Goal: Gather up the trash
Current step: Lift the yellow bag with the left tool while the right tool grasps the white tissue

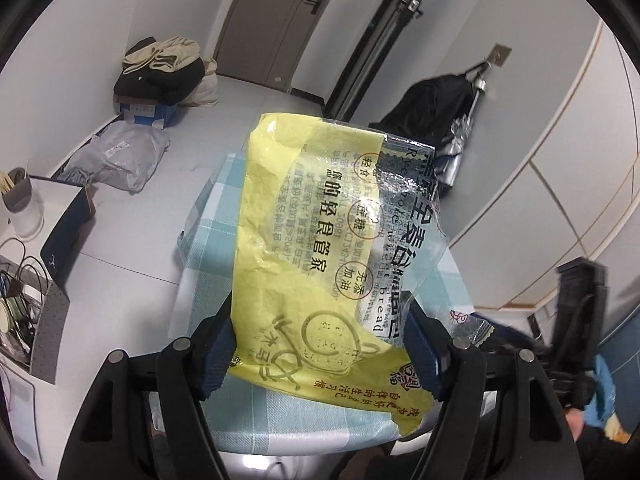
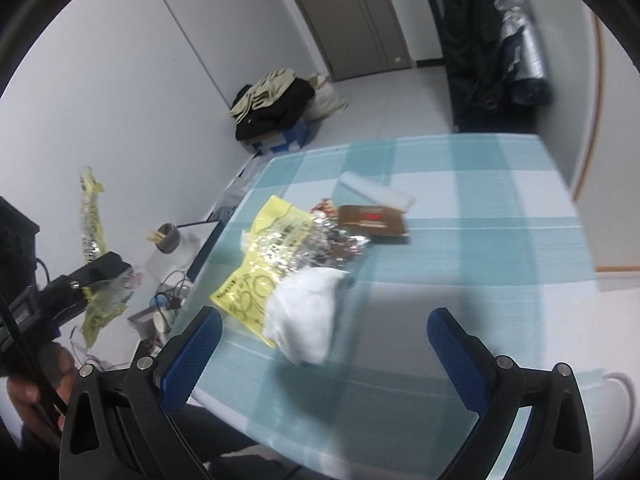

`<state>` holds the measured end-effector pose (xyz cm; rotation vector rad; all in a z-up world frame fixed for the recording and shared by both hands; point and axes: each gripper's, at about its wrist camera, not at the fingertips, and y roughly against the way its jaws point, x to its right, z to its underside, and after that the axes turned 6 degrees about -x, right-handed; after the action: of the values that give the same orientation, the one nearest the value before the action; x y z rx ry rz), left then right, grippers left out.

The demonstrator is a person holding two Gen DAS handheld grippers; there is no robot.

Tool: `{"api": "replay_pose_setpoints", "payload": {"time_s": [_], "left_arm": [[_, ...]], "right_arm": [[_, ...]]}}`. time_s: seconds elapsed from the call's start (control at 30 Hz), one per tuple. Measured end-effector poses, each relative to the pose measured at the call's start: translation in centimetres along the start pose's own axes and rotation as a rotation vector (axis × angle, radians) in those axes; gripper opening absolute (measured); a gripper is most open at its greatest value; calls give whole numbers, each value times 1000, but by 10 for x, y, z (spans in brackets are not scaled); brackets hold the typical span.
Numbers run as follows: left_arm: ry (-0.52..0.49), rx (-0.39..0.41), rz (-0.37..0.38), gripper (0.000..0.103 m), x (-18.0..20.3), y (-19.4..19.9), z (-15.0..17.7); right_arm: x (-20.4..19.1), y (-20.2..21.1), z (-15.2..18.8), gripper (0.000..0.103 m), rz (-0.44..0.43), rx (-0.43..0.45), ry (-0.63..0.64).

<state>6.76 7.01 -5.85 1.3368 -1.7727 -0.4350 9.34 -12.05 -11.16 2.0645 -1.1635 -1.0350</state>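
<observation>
Held wrapper: a yellow-and-clear bread wrapper (image 1: 320,248) stands up between the left jaws, lifted clear of the counter (image 1: 208,216); the blue pads press its lower edges from both sides.
Handling: thin film, near weightless, crinkly and slick; it will likely flop and could slide out, so a pinch across the bunched lower end looks safest.
Left gripper (image 1: 320,356): jaws fairly wide, yet closed on the wrapper's full width; it points steeply down over the counter's near end.
Still to collect: a second yellow wrapper (image 2: 260,268), a white tissue wad (image 2: 308,316) and a brown packet (image 2: 372,220) lie ahead of the right jaws, the tissue nearest and slightly left of centre.
Right gripper (image 2: 324,354): jaws wide apart, nothing between them, angled down at the pile; the view is motion-blurred.
Person: a hand (image 2: 36,384) grips the left gripper's handle.
</observation>
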Motion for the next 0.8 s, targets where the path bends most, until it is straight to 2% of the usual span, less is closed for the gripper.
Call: {"api": "replay_pose_setpoints", "payload": {"time_s": [0.1, 0.17, 0.23, 0.4, 0.6, 0.8], "left_arm": [[20, 5, 18, 72, -6, 1, -3], [32, 3, 34, 72, -8, 1, -4], [42, 1, 55, 72, -10, 0, -6], [57, 8, 75, 72, -14, 4, -7], [59, 7, 75, 72, -15, 5, -6], [42, -5, 56, 72, -9, 1, -5]], "right_arm": [[-10, -21, -4, 100, -15, -32, 3], [-16, -33, -5, 92, -21, -50, 7], [-20, -45, -4, 88, -25, -76, 8], [-21, -62, -2, 63, 15, -100, 12], [-16, -60, 2, 35, 11, -102, 18], [-9, -40, 10, 21, -4, -80, 31]]}}
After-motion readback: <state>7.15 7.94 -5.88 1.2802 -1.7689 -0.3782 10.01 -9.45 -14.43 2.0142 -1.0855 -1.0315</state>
